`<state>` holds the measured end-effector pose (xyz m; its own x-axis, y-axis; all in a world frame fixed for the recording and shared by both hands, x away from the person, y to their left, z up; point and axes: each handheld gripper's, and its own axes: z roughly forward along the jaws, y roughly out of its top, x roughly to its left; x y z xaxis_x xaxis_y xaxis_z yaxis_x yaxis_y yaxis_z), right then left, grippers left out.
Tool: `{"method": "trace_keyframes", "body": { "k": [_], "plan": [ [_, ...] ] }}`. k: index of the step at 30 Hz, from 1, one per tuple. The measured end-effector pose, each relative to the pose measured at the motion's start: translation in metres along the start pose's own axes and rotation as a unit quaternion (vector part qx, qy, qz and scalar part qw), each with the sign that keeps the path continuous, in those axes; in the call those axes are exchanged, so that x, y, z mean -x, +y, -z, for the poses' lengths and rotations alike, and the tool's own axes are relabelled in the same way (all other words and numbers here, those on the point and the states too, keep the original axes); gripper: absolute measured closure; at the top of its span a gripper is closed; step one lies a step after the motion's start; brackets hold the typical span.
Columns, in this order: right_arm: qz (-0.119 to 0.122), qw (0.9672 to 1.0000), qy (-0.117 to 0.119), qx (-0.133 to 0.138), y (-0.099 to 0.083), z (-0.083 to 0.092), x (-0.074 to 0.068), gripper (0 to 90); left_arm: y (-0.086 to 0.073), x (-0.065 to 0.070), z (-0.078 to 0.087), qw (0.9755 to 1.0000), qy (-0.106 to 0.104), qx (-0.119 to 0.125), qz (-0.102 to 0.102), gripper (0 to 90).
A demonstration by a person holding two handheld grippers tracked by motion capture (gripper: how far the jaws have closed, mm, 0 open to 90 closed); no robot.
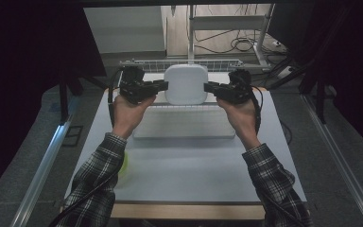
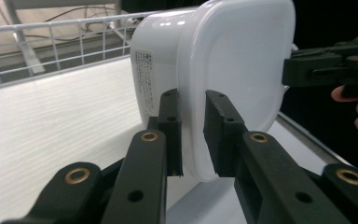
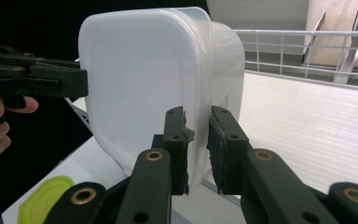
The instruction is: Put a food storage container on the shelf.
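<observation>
White plastic tub [image 1: 185, 83] hangs between both tongs, left tongs [image 1: 162, 86] and right tongs [image 1: 210, 88] clamping its opposite rims.

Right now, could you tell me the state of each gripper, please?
Left gripper: closed on the rim of the white container.
Right gripper: closed on the container's opposite rim.

High view overhead facing forward, tool views close, sharing white container [image 1: 185, 84]

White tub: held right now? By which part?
Yes. Both tongs grip the white tub by its lid rim: left tongs pinch one side edge, right tongs the opposite edge. It hangs between them above the wire tray.
</observation>
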<state>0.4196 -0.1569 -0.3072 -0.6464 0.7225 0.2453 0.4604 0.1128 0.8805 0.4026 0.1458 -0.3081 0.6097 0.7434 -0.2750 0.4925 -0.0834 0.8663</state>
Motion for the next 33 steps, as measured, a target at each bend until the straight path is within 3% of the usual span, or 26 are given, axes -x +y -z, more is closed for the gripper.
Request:
{"method": "trace_keyframes", "body": {
  "k": [6, 10, 15, 29, 33],
  "plan": [
    [-0.005, 1.0000, 0.001, 0.003, 0.000, -0.002, 0.001, 75.4, 0.000, -0.004, -0.004, 0.9999, -0.008, 0.012, 0.004, 70.0],
    [0.006, 0.9999, -0.009, 0.006, 0.003, -0.008, -0.001, 71.2, 0.001, -0.004, -0.007, 0.9999, -0.002, 0.014, -0.005, 63.5],
    [0.009, 0.9998, -0.017, 0.005, 0.006, -0.012, 0.000, 69.0, 0.003, -0.004, -0.012, 0.9994, 0.020, 0.013, -0.025, 63.1],
    [0.016, 0.9990, -0.040, 0.007, 0.013, -0.022, 0.002, 63.5, 0.007, -0.010, -0.025, 0.9991, 0.031, 0.008, -0.026, 58.7],
    [0.026, 0.9982, -0.053, 0.001, 0.013, -0.026, 0.001, 64.0, 0.008, -0.010, -0.028, 0.9988, 0.039, 0.007, -0.029, 51.6]
  ]
}}
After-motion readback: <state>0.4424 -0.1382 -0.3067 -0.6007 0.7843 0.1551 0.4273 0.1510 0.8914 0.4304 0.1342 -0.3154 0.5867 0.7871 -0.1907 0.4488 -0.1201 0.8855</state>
